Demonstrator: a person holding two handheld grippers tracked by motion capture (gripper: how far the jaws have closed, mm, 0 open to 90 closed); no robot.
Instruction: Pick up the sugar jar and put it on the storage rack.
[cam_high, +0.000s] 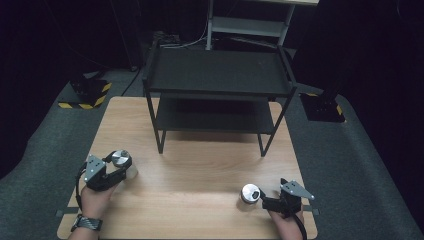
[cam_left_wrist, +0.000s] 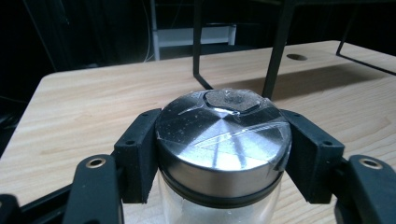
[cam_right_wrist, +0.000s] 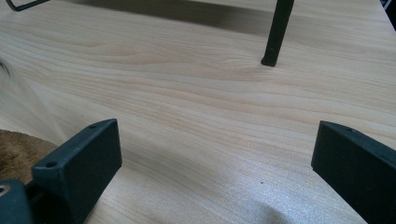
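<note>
A clear glass jar with a brushed metal lid (cam_left_wrist: 223, 144) stands on the wooden table (cam_high: 200, 170). My left gripper (cam_left_wrist: 223, 156) is shut on it, its black pads pressing the lid's rim from both sides. In the high view this jar (cam_high: 120, 159) is at the table's front left, inside the left gripper (cam_high: 122, 166). A second metal-lidded jar (cam_high: 249, 193) stands at the front right. My right gripper (cam_high: 263, 199) lies just to its right, pointing at it. In the right gripper view, the right gripper (cam_right_wrist: 219, 154) is open, with bare wood between its jaws.
A black two-tier metal rack (cam_high: 217, 72) stands at the back middle of the table, both shelves bare. Its legs (cam_left_wrist: 279, 46) rise beyond the left jar, and one leg (cam_right_wrist: 278, 32) stands ahead of the right gripper. A blurred brownish shape (cam_right_wrist: 14, 154) sits at the left edge.
</note>
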